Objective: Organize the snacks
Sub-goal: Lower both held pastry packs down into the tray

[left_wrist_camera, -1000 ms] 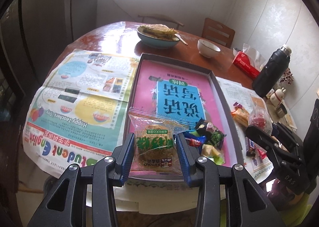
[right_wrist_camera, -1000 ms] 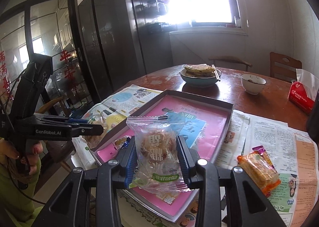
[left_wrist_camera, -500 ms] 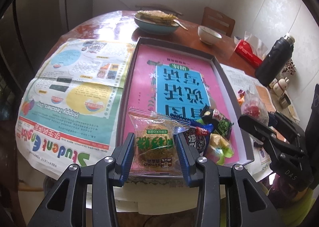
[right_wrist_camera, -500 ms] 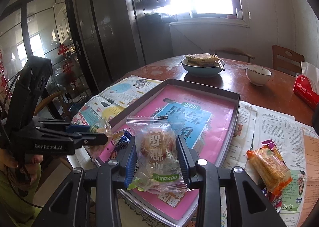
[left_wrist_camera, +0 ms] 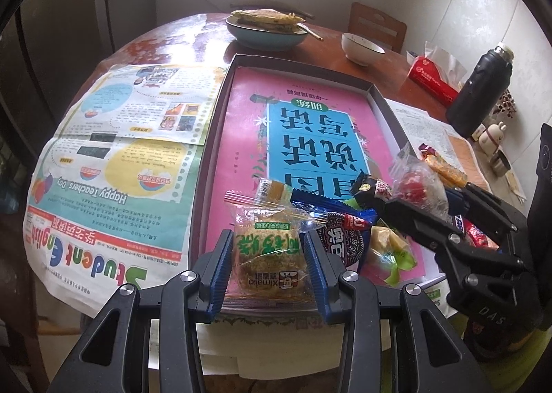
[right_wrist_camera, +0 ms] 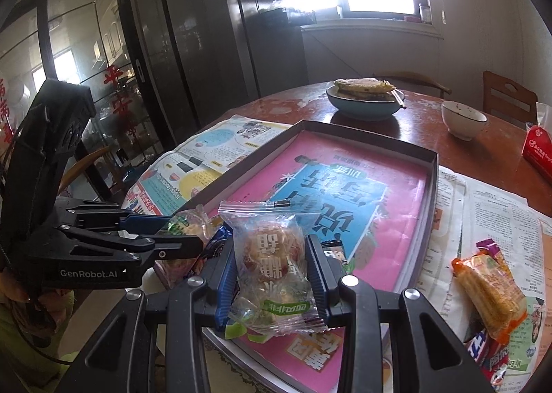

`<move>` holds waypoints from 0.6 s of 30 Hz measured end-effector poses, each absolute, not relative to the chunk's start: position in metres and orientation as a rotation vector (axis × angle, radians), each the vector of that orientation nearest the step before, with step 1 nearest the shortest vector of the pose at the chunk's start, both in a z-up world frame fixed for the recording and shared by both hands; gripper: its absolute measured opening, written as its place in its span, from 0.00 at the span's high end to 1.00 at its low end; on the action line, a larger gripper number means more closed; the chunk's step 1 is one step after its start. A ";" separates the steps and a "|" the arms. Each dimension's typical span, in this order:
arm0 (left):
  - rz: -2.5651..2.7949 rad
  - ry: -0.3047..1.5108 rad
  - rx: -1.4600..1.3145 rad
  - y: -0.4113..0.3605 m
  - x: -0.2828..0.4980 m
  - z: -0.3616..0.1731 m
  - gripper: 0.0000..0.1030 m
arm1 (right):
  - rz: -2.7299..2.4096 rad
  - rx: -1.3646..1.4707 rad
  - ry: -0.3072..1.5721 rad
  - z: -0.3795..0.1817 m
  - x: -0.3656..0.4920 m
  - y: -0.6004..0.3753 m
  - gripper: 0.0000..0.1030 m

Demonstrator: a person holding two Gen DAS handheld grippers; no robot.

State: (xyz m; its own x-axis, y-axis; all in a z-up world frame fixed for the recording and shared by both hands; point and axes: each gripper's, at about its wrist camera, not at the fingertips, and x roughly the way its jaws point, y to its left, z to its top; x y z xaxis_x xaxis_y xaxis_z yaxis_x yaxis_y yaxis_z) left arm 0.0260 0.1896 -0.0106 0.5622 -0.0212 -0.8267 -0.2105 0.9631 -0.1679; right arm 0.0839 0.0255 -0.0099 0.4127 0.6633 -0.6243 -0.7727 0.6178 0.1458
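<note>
The left tongs [left_wrist_camera: 268, 255] clamp a green-label cake [left_wrist_camera: 269, 257] over the tray's [left_wrist_camera: 303, 63] near edge; the right tongs [right_wrist_camera: 272, 270] clamp a clear-wrapped pastry [right_wrist_camera: 270, 265] over the near right corner. Best to lower each beside the snack pile [left_wrist_camera: 345, 217], not onto it, and open only once the packet rests flat.

tissue box [right_wrist_camera: 538, 151] cut by frame edge, Oreo pack [left_wrist_camera: 339, 241] partly covered
</note>
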 end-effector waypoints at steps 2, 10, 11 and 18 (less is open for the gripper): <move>0.115 0.972 -0.259 0.189 0.028 -0.011 0.59 | 0.907 -0.179 0.707 -0.013 0.086 0.028 0.62; 0.115 0.978 -0.257 0.189 0.032 -0.015 0.59 | 0.893 -0.185 0.730 -0.024 0.091 0.029 0.62; 0.113 0.978 -0.256 0.189 0.032 -0.015 0.58 | 0.889 -0.185 0.731 -0.025 0.092 0.029 0.62; 0.110 0.973 -0.258 0.188 0.034 -0.015 0.58 | 0.849 -0.197 0.717 -0.028 0.095 0.026 0.62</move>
